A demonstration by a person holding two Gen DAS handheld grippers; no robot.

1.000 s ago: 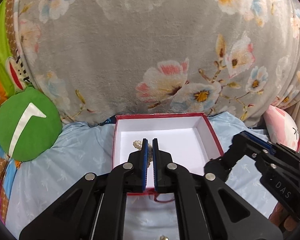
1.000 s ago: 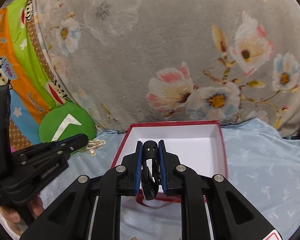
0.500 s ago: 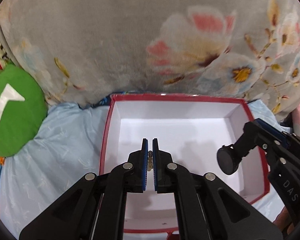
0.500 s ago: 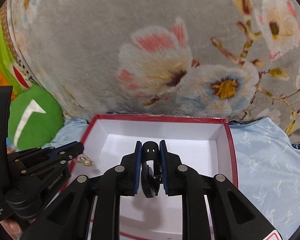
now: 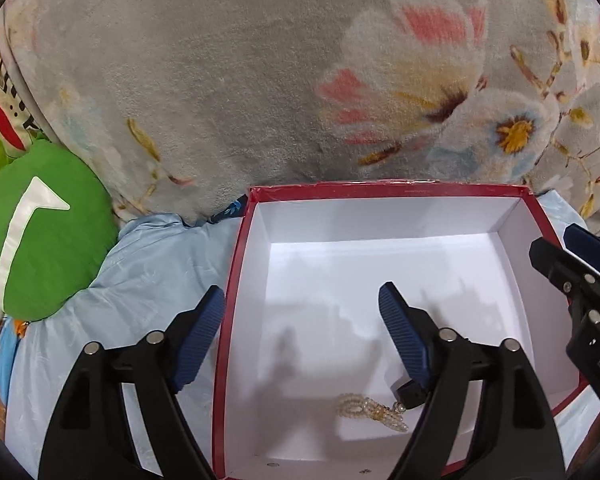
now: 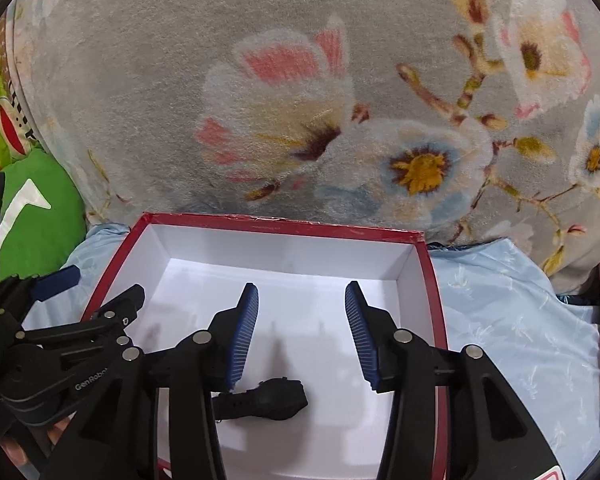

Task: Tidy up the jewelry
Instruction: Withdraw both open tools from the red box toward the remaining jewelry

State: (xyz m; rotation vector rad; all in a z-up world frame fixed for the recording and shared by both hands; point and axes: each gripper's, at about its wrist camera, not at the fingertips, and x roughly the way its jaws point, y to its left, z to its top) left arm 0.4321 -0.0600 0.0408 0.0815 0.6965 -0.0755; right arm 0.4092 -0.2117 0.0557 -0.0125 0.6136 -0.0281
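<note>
Currently both grippers are hovering over the red box [image 5: 236, 280], jaws spread, gripping nothing. Pearl bracelet [image 5: 370, 412] and black watch [image 6: 272, 398] are lying on the box floor, near side. Drop-off looks done; next move is likely retracting both.

Your left wrist camera looks forward and down along its fingers, close over the red box [image 5: 236, 280] from its left edge. Your right wrist camera peers the same way, close over the box's middle. Both share the white box floor, the floral blanket [image 6: 300, 80] behind and the green cushion [image 5: 44, 232].
</note>
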